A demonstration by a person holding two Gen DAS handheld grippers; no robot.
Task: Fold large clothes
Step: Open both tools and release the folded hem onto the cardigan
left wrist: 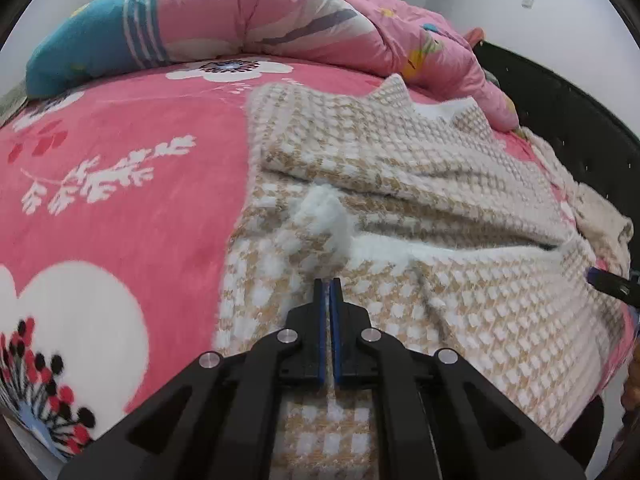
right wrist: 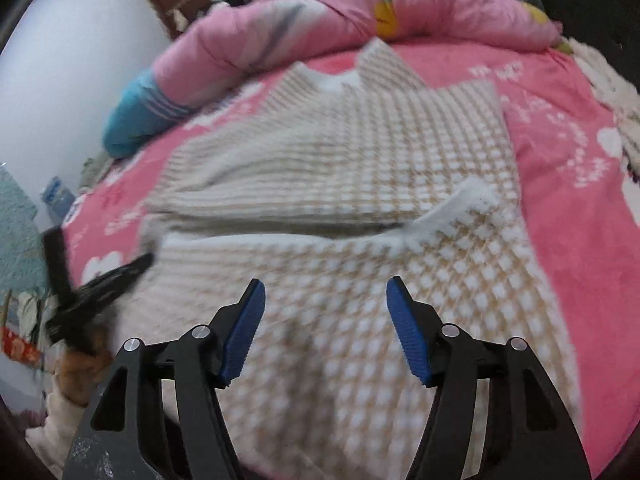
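Note:
A large beige-and-white checked knit garment (left wrist: 420, 184) (right wrist: 360, 168) lies spread on the bed, with one layer folded over another and a fluffy white cuff (left wrist: 326, 220) (right wrist: 460, 208) on top. My left gripper (left wrist: 328, 280) hangs shut just above the near part of the knit, short of the cuff. I cannot tell whether any fabric is pinched between its pads. In the right wrist view the left gripper (right wrist: 146, 259) reaches to the garment's left edge. My right gripper (right wrist: 324, 280) stands open over the near half of the knit, nothing between its blue pads (right wrist: 244, 332). Its finger (left wrist: 608, 282) shows at the garment's right edge.
The bed carries a pink flowered blanket (left wrist: 120, 200) (right wrist: 580, 220). A bunched pink quilt (left wrist: 300, 12) (right wrist: 320, 12) with a blue end (left wrist: 80, 52) lies along the far side. A dark headboard (left wrist: 560, 120) stands at the right. A hand (right wrist: 80, 364) holds the left gripper.

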